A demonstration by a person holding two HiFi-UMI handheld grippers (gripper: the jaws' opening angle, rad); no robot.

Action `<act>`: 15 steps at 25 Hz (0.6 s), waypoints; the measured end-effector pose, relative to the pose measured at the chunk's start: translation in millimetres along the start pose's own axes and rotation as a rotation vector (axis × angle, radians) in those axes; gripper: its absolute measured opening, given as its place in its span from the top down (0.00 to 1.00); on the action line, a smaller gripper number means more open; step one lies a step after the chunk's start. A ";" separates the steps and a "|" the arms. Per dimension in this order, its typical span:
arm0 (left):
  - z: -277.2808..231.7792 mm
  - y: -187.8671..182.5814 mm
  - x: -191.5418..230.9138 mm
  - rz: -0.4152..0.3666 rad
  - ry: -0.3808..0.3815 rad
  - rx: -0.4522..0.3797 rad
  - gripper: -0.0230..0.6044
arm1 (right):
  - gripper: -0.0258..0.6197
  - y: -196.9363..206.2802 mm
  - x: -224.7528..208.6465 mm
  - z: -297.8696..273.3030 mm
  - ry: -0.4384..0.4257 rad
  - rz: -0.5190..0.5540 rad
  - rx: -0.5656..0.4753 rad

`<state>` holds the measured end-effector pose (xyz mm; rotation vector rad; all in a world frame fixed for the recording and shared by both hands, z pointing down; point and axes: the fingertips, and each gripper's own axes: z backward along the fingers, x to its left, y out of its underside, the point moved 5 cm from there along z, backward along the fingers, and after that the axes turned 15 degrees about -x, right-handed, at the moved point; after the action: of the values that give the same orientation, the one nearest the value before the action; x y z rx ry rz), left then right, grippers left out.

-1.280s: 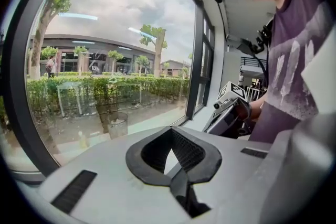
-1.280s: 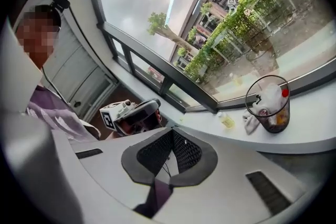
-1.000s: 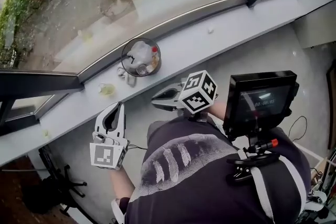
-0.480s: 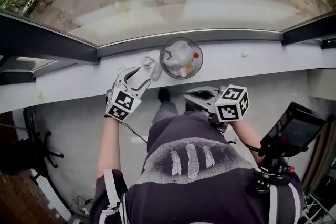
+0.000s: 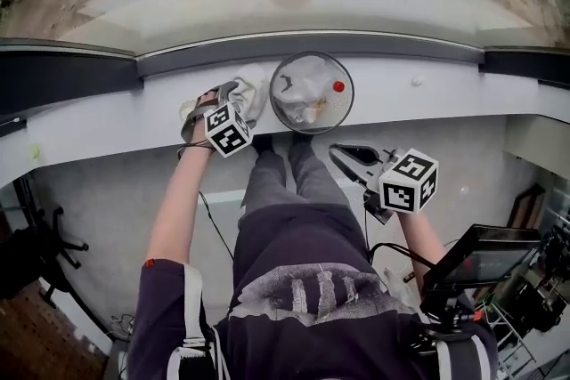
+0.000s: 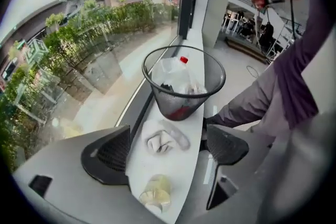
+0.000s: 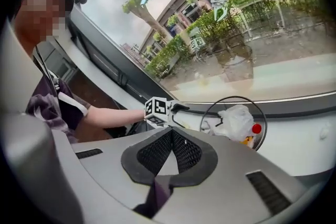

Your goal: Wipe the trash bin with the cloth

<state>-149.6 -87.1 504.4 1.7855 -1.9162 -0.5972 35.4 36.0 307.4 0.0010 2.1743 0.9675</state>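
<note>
Two grippers: my L gripper [image 6: 168, 148] just opened wide over cloth [image 6: 166, 139], nothing gripped; R gripper [image 7: 170, 134] shut, empty, near trash bin [image 6: 181, 107].

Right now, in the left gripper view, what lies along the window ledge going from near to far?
yellowish crumpled scrap → white cloth → mesh trash bin
</note>
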 end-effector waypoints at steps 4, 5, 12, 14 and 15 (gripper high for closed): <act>-53.5 27.4 9.4 0.012 0.028 0.075 0.27 | 0.96 -3.0 -71.3 -0.3 0.209 0.205 0.085; -66.9 33.9 12.3 0.018 0.023 0.082 0.27 | 0.96 -4.4 -89.6 1.8 0.272 0.249 0.094; -150.4 82.8 12.2 0.132 0.037 0.117 0.27 | 0.77 17.5 -172.3 -6.2 0.428 0.367 0.225; -168.3 92.4 11.8 0.172 0.019 0.103 0.27 | 0.73 26.2 -182.6 -10.9 0.411 0.362 0.251; -175.5 96.5 11.7 0.183 0.012 0.099 0.28 | 0.72 31.4 -186.8 -13.8 0.399 0.351 0.264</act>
<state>-123.4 -93.8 703.2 1.6428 -2.1051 -0.4345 153.0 -2.9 451.3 0.3543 2.7217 0.9182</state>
